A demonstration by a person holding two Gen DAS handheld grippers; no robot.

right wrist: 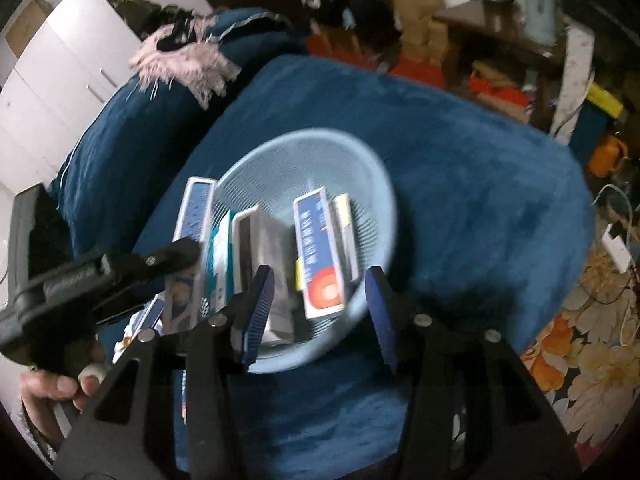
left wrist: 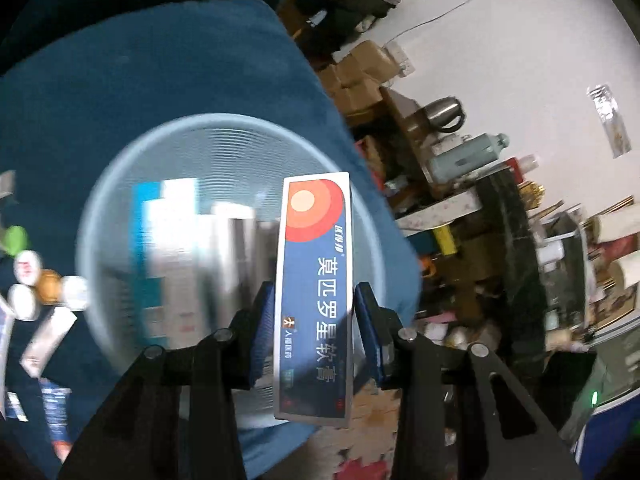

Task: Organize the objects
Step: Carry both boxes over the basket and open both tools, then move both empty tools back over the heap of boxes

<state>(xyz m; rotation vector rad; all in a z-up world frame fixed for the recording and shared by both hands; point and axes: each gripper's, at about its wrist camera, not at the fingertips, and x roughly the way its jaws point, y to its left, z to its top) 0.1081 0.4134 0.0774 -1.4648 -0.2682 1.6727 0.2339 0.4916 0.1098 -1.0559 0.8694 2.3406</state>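
My left gripper [left wrist: 314, 300] is shut on a blue ointment box [left wrist: 314, 280] with a red sun mark and holds it above the right rim of a light blue mesh basket [left wrist: 120, 184]. The basket sits on a dark blue cushion [left wrist: 160, 72] and holds several boxes. In the right wrist view the left gripper [right wrist: 100, 276] shows at the left, holding that box [right wrist: 194, 216] at the basket's [right wrist: 376, 184] left rim. My right gripper [right wrist: 320, 292] is open and empty above the basket's near side. Another blue box with a red sun [right wrist: 318, 248] stands inside.
Small bottles [left wrist: 28, 268] and tubes [left wrist: 48, 340] lie on the cushion left of the basket. A pink fringed cloth [right wrist: 184, 60] lies on the sofa back. A cluttered table with a kettle [left wrist: 444, 114] stands to the right. A floral rug [right wrist: 592, 340] covers the floor.
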